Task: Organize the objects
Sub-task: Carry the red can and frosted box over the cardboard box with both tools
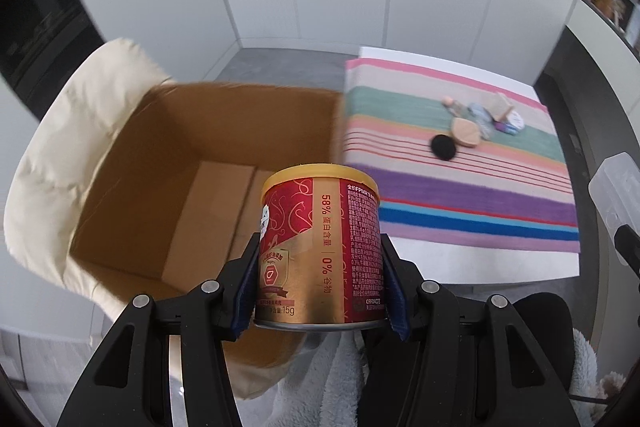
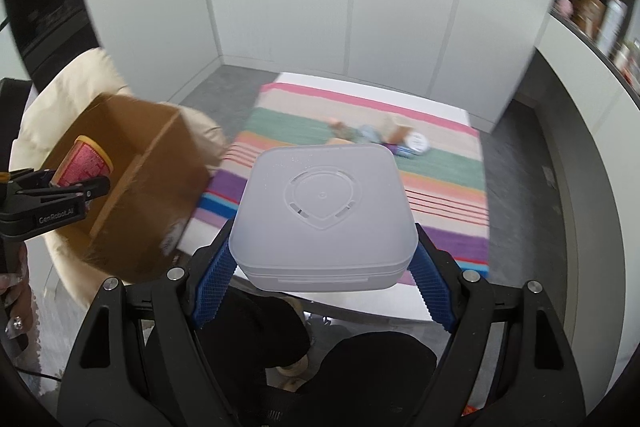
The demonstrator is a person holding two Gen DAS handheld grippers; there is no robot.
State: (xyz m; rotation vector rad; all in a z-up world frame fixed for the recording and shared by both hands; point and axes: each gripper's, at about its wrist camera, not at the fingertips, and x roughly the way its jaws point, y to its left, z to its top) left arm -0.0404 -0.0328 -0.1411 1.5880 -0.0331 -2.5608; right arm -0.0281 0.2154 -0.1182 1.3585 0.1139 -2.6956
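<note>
My left gripper (image 1: 320, 287) is shut on a red and gold can (image 1: 320, 247) with a yellow lid, held upright over the near rim of an open cardboard box (image 1: 192, 179). The right wrist view shows the same can (image 2: 84, 163) and left gripper (image 2: 80, 187) above that box (image 2: 140, 195). My right gripper (image 2: 324, 267) is shut on a frosted white square plastic box (image 2: 324, 211), held above the near edge of the striped cloth (image 2: 440, 183). A little of that plastic box (image 1: 612, 187) shows at the right edge of the left wrist view.
The striped cloth (image 1: 460, 195) covers a white table (image 1: 500, 263) and carries a cluster of small items (image 1: 476, 123), among them a black disc (image 1: 443, 146) and a tan wooden piece (image 1: 466, 133). The cardboard box rests on a cream cushion (image 1: 40, 195). White cabinet panels (image 2: 360, 7) stand behind.
</note>
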